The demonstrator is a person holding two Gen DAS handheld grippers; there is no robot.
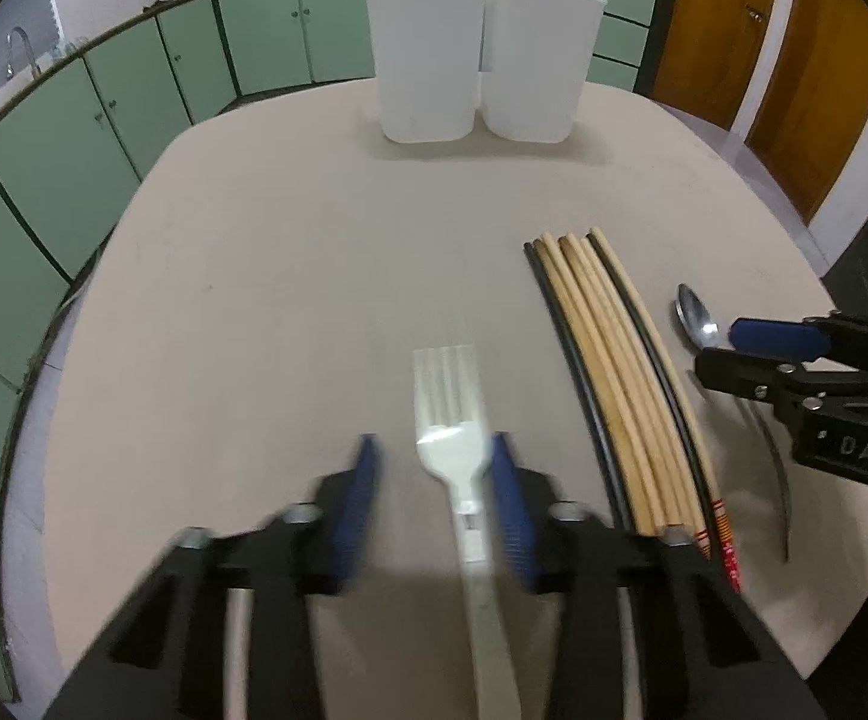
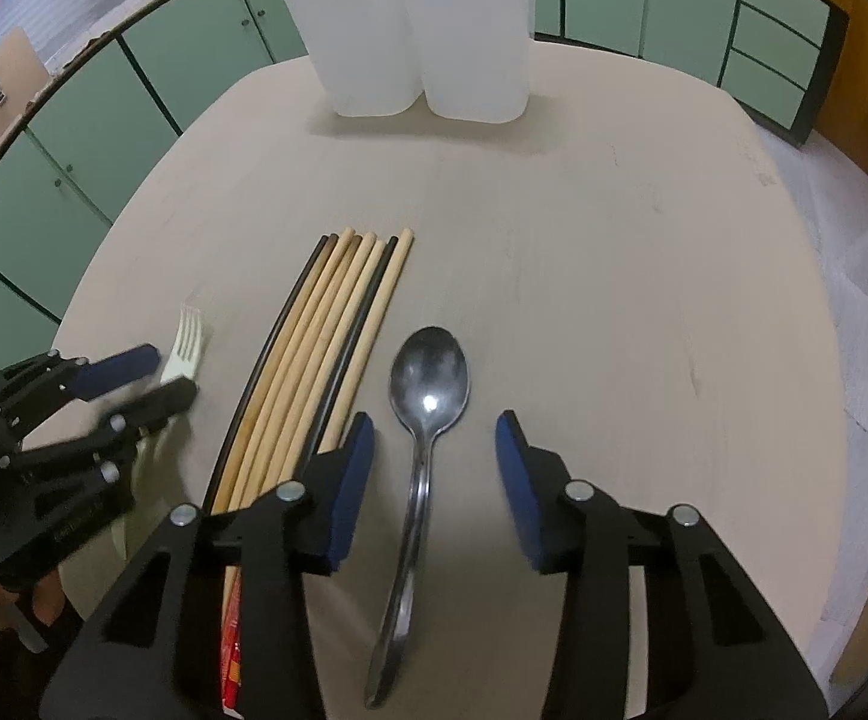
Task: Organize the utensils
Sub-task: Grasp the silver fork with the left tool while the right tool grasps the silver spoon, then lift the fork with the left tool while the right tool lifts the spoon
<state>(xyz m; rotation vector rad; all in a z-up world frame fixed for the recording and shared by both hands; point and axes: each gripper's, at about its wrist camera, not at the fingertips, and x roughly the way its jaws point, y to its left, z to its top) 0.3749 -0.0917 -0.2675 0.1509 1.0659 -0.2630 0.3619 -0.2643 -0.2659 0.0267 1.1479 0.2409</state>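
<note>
A white plastic fork lies on the beige table, tines pointing away. My left gripper is open, its blue pads on either side of the fork's neck, the right pad close against it. A metal spoon lies on the table between the open blue pads of my right gripper, not touching either. A row of several wooden and black chopsticks lies between fork and spoon; it also shows in the left wrist view. The fork and left gripper show in the right wrist view, and the right gripper and spoon show in the left wrist view.
Two white plastic containers stand side by side at the table's far edge; they also show in the right wrist view. Green cabinets run behind the table. A wooden door is at the right.
</note>
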